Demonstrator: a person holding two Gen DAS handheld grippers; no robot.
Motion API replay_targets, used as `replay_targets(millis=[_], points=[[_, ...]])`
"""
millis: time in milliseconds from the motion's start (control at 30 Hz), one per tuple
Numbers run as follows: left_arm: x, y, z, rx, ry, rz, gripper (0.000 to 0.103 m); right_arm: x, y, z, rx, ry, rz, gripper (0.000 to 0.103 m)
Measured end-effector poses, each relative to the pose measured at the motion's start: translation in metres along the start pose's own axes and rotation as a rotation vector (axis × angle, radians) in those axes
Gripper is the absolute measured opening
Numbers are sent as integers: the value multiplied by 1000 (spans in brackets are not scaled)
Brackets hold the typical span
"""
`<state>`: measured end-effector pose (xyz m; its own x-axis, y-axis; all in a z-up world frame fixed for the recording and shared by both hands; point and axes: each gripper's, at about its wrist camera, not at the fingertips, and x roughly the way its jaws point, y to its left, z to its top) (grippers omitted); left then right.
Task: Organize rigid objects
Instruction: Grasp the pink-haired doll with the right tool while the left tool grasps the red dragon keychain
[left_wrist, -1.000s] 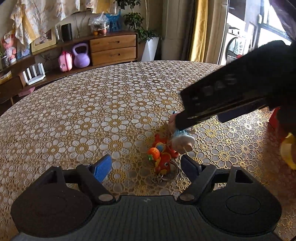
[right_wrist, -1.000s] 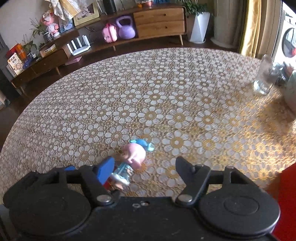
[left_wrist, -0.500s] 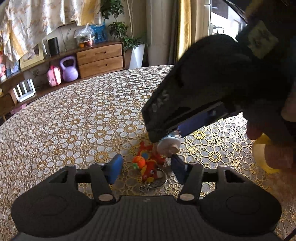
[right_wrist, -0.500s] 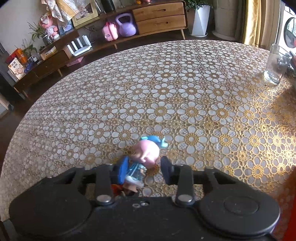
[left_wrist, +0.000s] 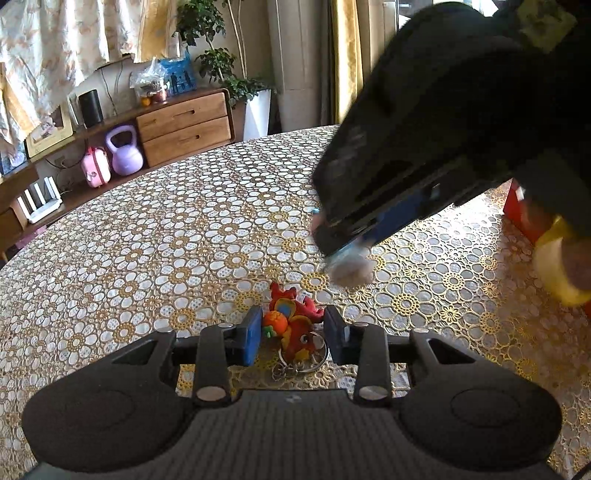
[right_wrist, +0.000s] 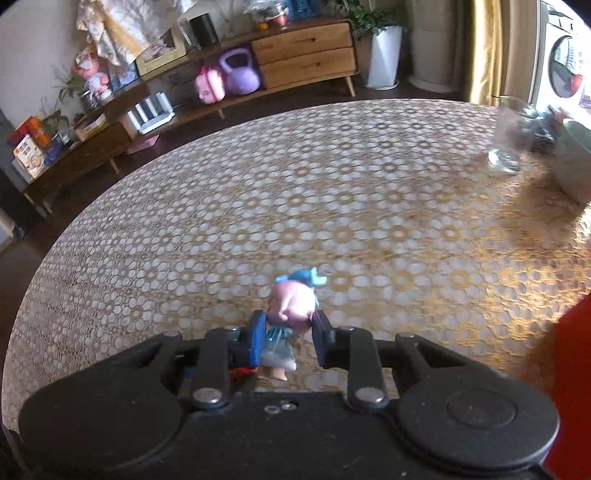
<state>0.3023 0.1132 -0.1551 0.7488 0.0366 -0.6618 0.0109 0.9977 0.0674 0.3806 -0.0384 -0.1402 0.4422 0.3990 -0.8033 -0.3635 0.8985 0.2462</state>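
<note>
A red and orange toy keychain (left_wrist: 291, 325) lies on the lace tablecloth (left_wrist: 166, 236). My left gripper (left_wrist: 290, 334) is closed around it, its blue pads touching both sides. My right gripper (right_wrist: 290, 332) is shut on a pink pig figure with a blue bow and blue dress (right_wrist: 291, 306) and holds it above the table. In the left wrist view the right gripper (left_wrist: 343, 251) hangs over the table, blurred, with the figure (left_wrist: 351, 271) at its tip.
A glass jar (right_wrist: 509, 136) and a pale green bowl (right_wrist: 572, 162) stand at the table's far right. A red box (left_wrist: 524, 210) and a yellow object (left_wrist: 554, 266) are on the right. A wooden sideboard (left_wrist: 184, 125) stands beyond the table.
My right gripper has closed on the pig figure and lifted it off the table. My left gripper has moved in and closed around the red toy keychain.
</note>
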Motion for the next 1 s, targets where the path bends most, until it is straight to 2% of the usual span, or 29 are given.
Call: replay_targets(millis=[33,67,267,300,367,433,500,533,767,833,900,1000], points=[[0,-1,1,-5,2,-6,35,-3,-5,0,6,0,-2,15],[-1,0,0,-10,2,-8,35,-7,-10,-1,10,3,-6,0],[-13,1,2,-22,6,-7,35,-28,-26,-11,14,-8,-5,1],[-16,2,1,-29,7,-6,35,-29,-27,-12,12,-4,-10,9],[-20,3,0,-44,11,-10,35,-30,-29,-10,14,10,-10,19],[-24,5,-2,-52,11,-10,35,-27,-28,-9,8,10,-19,25],[-24,6,-3,-62,18,-6,35,-21,-27,-8,12,18,-18,50],[-24,6,-4,-68,22,-5,35,-18,-28,-8,15,18,-22,53],[-23,9,-6,-110,30,-7,35,11,-21,-4,-8,56,-9,51],[-23,9,-7,-116,33,-8,35,18,-17,-5,-27,59,-27,46],[-21,10,-7,-117,37,-8,35,23,-16,-6,-36,64,-34,36],[-19,9,-8,-112,38,-7,35,23,-15,-8,-48,54,-42,34]])
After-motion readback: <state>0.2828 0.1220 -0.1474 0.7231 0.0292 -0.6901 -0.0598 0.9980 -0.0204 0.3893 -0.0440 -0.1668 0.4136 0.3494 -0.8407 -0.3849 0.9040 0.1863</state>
